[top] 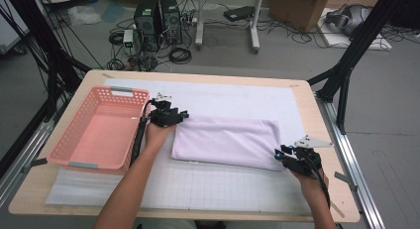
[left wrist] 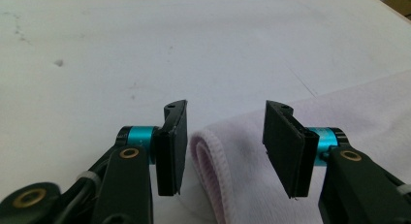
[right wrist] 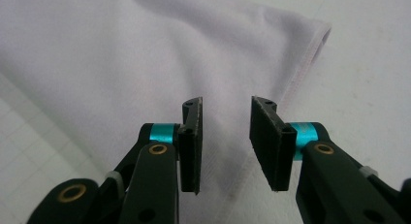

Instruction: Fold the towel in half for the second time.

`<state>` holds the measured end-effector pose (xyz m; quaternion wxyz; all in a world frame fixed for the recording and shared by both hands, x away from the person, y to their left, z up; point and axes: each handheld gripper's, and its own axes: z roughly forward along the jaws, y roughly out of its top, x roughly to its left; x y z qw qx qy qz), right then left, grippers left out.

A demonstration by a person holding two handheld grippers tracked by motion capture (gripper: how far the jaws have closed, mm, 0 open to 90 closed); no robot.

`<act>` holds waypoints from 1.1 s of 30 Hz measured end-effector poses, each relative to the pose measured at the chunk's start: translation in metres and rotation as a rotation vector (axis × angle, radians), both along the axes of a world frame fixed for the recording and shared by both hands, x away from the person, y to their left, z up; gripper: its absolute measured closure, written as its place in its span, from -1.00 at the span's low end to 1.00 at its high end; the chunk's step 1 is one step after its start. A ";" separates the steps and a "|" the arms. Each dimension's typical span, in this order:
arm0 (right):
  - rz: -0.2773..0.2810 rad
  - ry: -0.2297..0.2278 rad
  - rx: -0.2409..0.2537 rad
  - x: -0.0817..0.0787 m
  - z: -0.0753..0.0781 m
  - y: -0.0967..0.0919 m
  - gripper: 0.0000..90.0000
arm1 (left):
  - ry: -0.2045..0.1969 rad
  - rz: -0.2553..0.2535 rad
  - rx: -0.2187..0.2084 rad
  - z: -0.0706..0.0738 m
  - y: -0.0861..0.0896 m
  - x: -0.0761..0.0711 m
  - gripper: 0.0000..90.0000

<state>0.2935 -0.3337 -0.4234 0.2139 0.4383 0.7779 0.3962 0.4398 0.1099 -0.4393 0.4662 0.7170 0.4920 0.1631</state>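
**Folded cloth squared up between two open grippers**

Bench [top: 317, 115] first: a pale wooden top, broad and flat, carrying a white gridded mat [top: 223, 184] whose printed squares probably serve as a guide for laying edges straight. On the mat's left end sits a pink plastic basket [top: 89, 154], its walls pierced with a lattice of small holes and its floor bare, likely the place where finished folds go.

Just beside the basket, in the mat's middle, lies the folded cloth [top: 225, 142], a soft pale lilac rectangle, thick at its doubled edges. Its knit looks fine and matte, and the left gripper view shows a rounded fold with a stitched hem.

Each hand works one opposite corner, which suits smoothing or lifting the cloth evenly. The left hand-held gripper [left wrist: 225, 136] stands at the far left corner, jaws partly apart, the rolled hem between the flat black pads but not pressed by them. The right hand-held gripper [right wrist: 225, 146] hovers at the near right corner, jaws likewise apart over the fabric, gripping nothing.
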 end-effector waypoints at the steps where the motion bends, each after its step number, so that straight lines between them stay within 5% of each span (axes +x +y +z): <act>1: 0.000 0.000 0.000 0.000 0.000 0.000 0.44 | 0.008 -0.003 0.016 -0.003 -0.002 0.002 0.15; 2: -0.003 -0.005 0.019 0.005 0.001 0.000 0.42 | 0.039 -0.012 0.039 -0.008 -0.006 0.006 0.18; 6: -0.003 -0.021 0.024 0.026 0.003 0.006 0.39 | 0.025 0.022 0.059 -0.010 -0.008 0.009 0.75; 11: 0.004 -0.034 0.008 0.059 0.006 0.021 0.45 | 0.037 0.090 -0.001 -0.010 -0.007 0.010 0.80; 14: 0.006 -0.034 0.005 0.080 0.009 0.031 0.50 | 0.045 0.083 0.003 -0.010 -0.007 0.010 0.71; 17: 0.056 -0.005 -0.001 0.102 0.008 0.047 0.52 | 0.047 0.070 -0.017 -0.007 -0.002 0.009 0.38; 21: 0.132 0.047 -0.030 0.124 -0.001 0.074 0.51 | 0.036 0.045 -0.025 -0.002 0.003 0.006 0.17; 25: 0.160 0.088 -0.105 0.137 -0.013 0.095 0.53 | 0.026 0.027 -0.023 0.000 0.004 0.005 0.09; 27: 0.130 0.065 -0.137 0.141 -0.015 0.098 0.54 | 0.023 0.014 -0.027 0.002 0.005 0.004 0.05; 31: -0.034 -0.003 -0.259 0.146 -0.016 0.104 0.48 | 0.028 -0.006 -0.034 0.003 0.003 0.002 0.02; 33: -0.076 0.012 -0.204 0.148 -0.017 0.099 0.48 | 0.027 -0.020 -0.028 0.004 0.001 0.001 0.02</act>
